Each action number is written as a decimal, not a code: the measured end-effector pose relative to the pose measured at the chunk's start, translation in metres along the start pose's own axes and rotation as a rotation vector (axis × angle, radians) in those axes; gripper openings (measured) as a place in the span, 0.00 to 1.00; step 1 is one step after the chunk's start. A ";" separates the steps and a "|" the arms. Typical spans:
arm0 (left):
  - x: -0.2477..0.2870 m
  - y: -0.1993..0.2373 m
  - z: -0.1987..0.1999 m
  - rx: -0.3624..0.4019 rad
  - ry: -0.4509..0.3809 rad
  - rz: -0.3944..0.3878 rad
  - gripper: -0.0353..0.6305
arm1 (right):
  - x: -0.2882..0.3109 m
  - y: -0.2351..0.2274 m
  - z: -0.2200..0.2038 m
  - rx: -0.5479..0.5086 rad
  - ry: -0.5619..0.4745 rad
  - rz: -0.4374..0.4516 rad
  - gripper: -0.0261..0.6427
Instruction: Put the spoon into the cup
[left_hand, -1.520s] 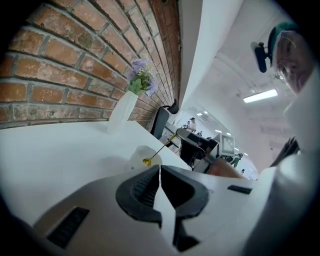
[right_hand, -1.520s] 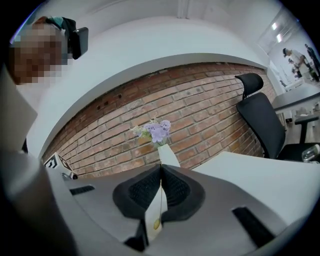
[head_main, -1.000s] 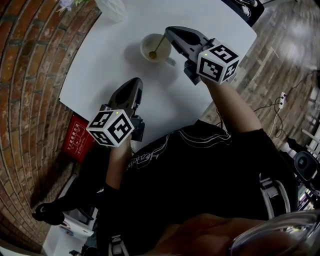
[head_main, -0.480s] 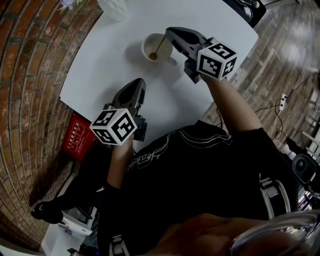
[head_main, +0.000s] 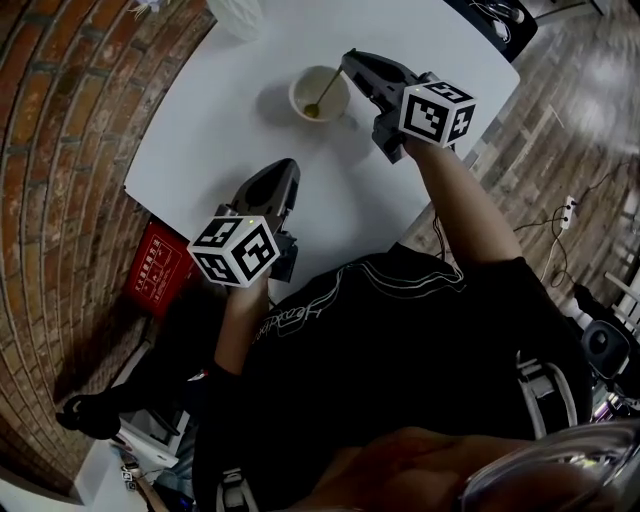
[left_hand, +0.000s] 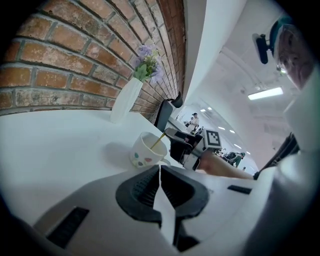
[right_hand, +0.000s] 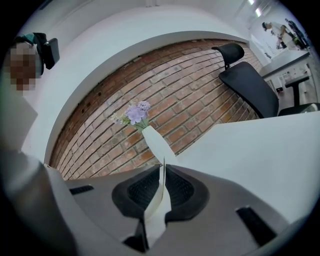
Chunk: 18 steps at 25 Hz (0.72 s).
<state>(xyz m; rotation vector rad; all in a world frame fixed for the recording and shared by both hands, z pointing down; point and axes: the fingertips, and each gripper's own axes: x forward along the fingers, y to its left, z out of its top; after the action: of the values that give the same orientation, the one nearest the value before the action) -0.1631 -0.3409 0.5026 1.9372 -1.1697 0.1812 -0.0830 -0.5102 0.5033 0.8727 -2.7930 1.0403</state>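
On the white table (head_main: 230, 130) stands a cream cup (head_main: 318, 93) with coloured hearts (left_hand: 146, 152). A gold spoon (head_main: 325, 95) rests inside it, handle (left_hand: 158, 141) leaning toward the right gripper. My right gripper (head_main: 350, 62) hovers just right of the cup's rim, shut, with nothing between its jaws (right_hand: 163, 166); the cup is out of its own view. Nearer the table's front edge, my left gripper (head_main: 285, 172) points at the cup from a short way off, shut and empty (left_hand: 160, 167).
A white vase (head_main: 235, 15) with purple flowers (right_hand: 136, 114) stands at the table's far end by the brick wall. A black office chair (right_hand: 250, 80) sits beyond the table. Below the table's left edge lies a red box (head_main: 160, 272).
The right gripper has sunk a little beside the cup and rolled slightly. The spoon stays in the cup. The left gripper has kept its place.
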 end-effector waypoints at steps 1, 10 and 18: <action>-0.001 -0.002 -0.001 0.006 0.004 -0.003 0.07 | -0.001 0.000 0.000 0.002 -0.001 -0.001 0.04; -0.026 -0.014 0.001 0.067 -0.027 -0.023 0.07 | -0.036 0.010 0.009 -0.063 -0.012 -0.058 0.20; -0.068 -0.056 0.010 0.149 -0.093 -0.043 0.07 | -0.108 0.094 0.024 0.001 -0.157 0.082 0.20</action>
<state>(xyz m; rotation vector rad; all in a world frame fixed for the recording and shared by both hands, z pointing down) -0.1594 -0.2914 0.4297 2.1189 -1.2028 0.1601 -0.0368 -0.4141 0.4052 0.8831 -2.9812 1.0259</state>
